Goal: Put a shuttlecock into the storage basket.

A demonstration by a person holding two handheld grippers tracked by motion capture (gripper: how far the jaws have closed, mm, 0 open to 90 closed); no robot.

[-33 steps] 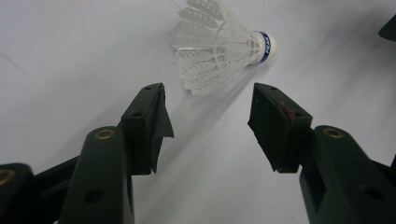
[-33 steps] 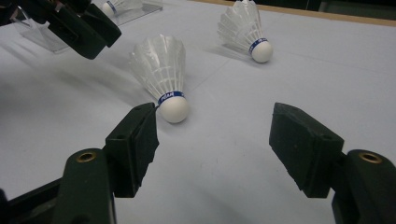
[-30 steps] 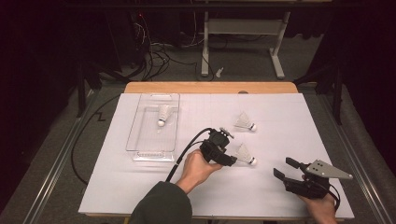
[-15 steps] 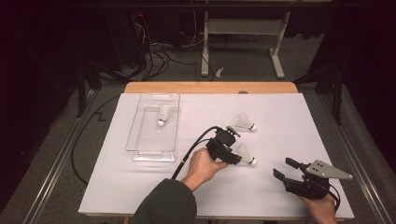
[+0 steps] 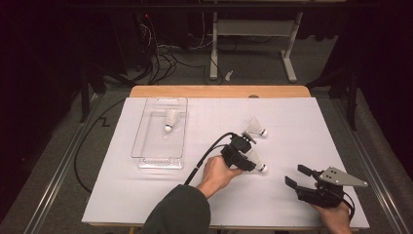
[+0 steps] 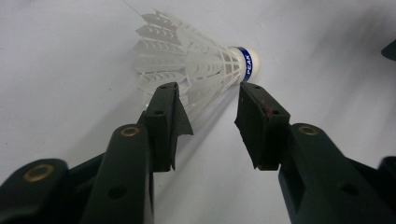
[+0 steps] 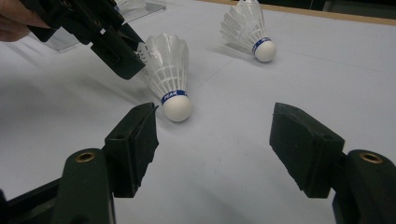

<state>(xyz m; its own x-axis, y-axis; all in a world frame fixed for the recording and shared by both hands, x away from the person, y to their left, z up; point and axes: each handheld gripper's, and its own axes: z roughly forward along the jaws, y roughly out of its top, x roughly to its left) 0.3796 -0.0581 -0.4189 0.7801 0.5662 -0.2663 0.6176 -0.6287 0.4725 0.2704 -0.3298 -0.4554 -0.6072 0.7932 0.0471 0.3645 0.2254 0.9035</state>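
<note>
A white shuttlecock point(image 6: 187, 65) with a blue band lies on its side on the white table sheet point(image 5: 302, 126). My left gripper point(image 6: 208, 91) is open around the rim of its skirt. The jaws have just been closing, and the pads do not press on it. In the high view the same shuttlecock point(image 5: 261, 168) lies at the tips of the left gripper point(image 5: 249, 155). My right gripper point(image 7: 215, 112) stands open and holds nothing. It rests near the front right edge of the table and faces the shuttlecock point(image 7: 168, 70) and the left gripper point(image 7: 102, 37).
A second shuttlecock point(image 5: 256, 129) lies just behind the first. A clear plastic tray point(image 5: 146, 146) at the left holds a third shuttlecock point(image 5: 170, 118). The left gripper's cable point(image 5: 204, 158) trails across the sheet. A wooden table edge point(image 5: 219, 91) runs along the back.
The left hand has slid right toward the shuttlecock, and its jaws have narrowed around the skirt. The right gripper has stayed in place.
</note>
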